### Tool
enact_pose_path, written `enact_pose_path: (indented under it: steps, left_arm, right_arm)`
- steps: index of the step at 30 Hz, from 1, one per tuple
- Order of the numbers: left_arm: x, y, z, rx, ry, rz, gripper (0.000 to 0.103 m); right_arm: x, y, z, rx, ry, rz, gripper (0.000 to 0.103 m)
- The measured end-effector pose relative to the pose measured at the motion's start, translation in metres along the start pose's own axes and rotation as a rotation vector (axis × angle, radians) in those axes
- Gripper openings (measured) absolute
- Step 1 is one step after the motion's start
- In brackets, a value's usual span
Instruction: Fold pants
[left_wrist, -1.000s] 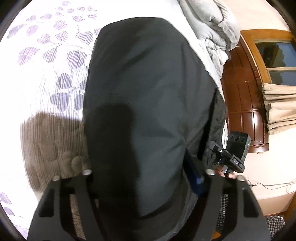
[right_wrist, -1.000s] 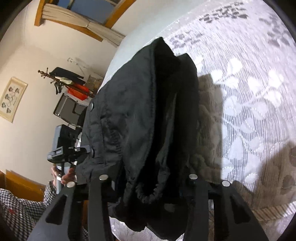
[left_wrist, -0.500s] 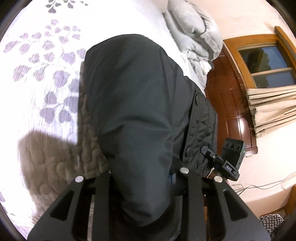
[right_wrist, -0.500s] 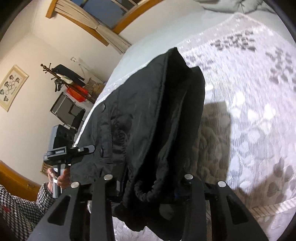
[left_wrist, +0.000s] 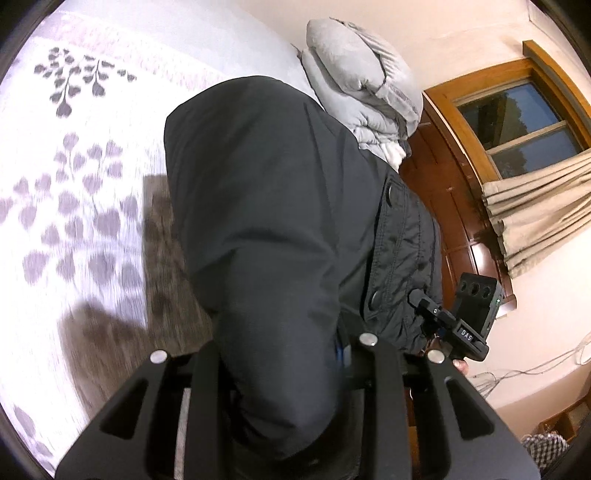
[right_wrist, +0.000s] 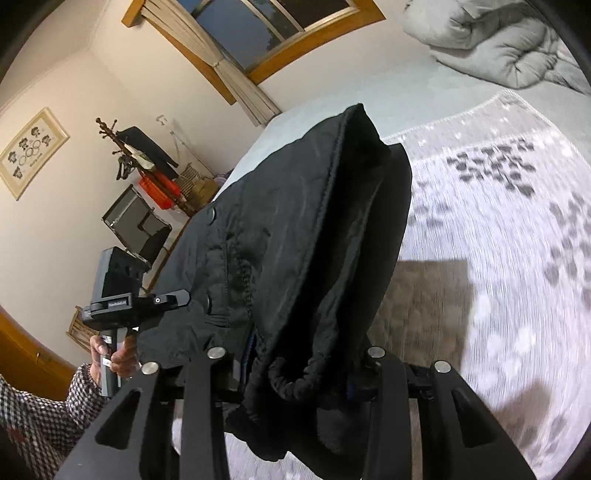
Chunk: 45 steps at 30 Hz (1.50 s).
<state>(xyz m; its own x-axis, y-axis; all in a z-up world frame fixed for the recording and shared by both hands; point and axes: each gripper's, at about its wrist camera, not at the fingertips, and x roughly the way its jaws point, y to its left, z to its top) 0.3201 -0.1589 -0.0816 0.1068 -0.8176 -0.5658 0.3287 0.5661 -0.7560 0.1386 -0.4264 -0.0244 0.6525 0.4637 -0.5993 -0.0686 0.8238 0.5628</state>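
1. My left gripper has clamped down on the black pants; a second ago its jaws stood wider around the cloth.
2. My right gripper pinches the elastic waistband, a little tighter than before.
3. The pants hang lifted between both grippers above the bedspread, higher than earlier, more of the leaf pattern showing beneath.
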Motion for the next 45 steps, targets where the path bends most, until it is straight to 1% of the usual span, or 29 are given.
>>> enact_pose_path:
  steps: [4,11,15,17,20,23,25,27,28,29,30,31,32,33,34,35,37,39,40,41,43,45]
  left_arm:
    - [0.002,0.006,0.026,-0.001,-0.024,0.024,0.027]
    - [0.008,0.035,0.062,-0.022,-0.039,0.060,0.027]
    - [0.012,0.050,0.075,-0.039,-0.045,0.075,0.027]
    - [0.017,0.054,0.081,-0.046,-0.046,0.086,0.027]
    - [0.025,0.069,0.087,-0.065,-0.030,0.103,0.028]
    - [0.031,0.085,0.088,-0.095,-0.015,0.107,0.031]
    - [0.032,0.088,0.086,-0.079,-0.014,0.108,0.035]
    - [0.034,0.090,0.084,-0.069,-0.013,0.122,0.042]
    - [0.035,0.091,0.083,-0.068,-0.017,0.135,0.044]
    - [0.036,0.092,0.082,-0.072,-0.022,0.154,0.053]
    - [0.036,0.092,0.081,-0.074,-0.025,0.171,0.059]
    - [0.037,0.093,0.079,-0.070,-0.033,0.184,0.061]
    - [0.036,0.094,0.078,-0.064,-0.044,0.191,0.064]
    - [0.035,0.094,0.077,-0.059,-0.051,0.205,0.071]
    - [0.032,0.094,0.076,-0.053,-0.063,0.242,0.073]
    - [0.028,0.094,0.073,-0.042,-0.076,0.263,0.075]
    - [0.019,0.088,0.069,-0.006,-0.096,0.314,0.080]
    - [0.007,0.082,0.064,0.031,-0.125,0.389,0.088]
    - [-0.001,0.076,0.060,0.053,-0.149,0.421,0.090]
    - [-0.006,0.072,0.058,0.065,-0.163,0.440,0.091]
    - [-0.018,0.065,0.051,0.070,-0.182,0.484,0.093]
    - [-0.025,0.059,0.045,0.061,-0.181,0.500,0.095]
  right_arm:
    - [0.019,-0.003,0.022,0.000,0.005,0.008,0.036]
    - [0.060,-0.016,0.045,0.020,0.023,0.010,0.036]
    - [0.075,-0.021,0.055,0.036,0.036,0.012,0.036]
    - [0.088,-0.027,0.060,0.050,0.057,0.018,0.036]
    - [0.104,-0.036,0.061,0.071,0.091,0.013,0.036]
    - [0.120,-0.049,0.058,0.107,0.119,-0.009,0.038]
    - [0.126,-0.056,0.057,0.123,0.130,-0.009,0.040]
    - [0.130,-0.063,0.053,0.146,0.136,-0.008,0.043]
    - [0.131,-0.066,0.052,0.152,0.135,-0.010,0.051]
    - [0.133,-0.069,0.051,0.158,0.134,-0.019,0.059]
    - [0.135,-0.070,0.050,0.160,0.140,-0.030,0.062]
    - [0.137,-0.070,0.048,0.162,0.147,-0.045,0.068]
    - [0.137,-0.068,0.047,0.162,0.143,-0.054,0.070]
    - [0.137,-0.066,0.047,0.159,0.140,-0.059,0.070]
    - [0.135,-0.065,0.045,0.149,0.136,-0.068,0.072]
    - [0.131,-0.063,0.042,0.140,0.128,-0.083,0.074]
    - [0.123,-0.062,0.038,0.137,0.113,-0.100,0.074]
    - [0.111,-0.060,0.033,0.138,0.091,-0.116,0.074]
    - [0.103,-0.059,0.030,0.139,0.075,-0.129,0.076]
    - [0.096,-0.057,0.027,0.136,0.060,-0.150,0.080]
    - [0.084,-0.052,0.022,0.122,0.038,-0.203,0.081]
    - [0.073,-0.043,0.016,0.101,0.012,-0.257,0.083]
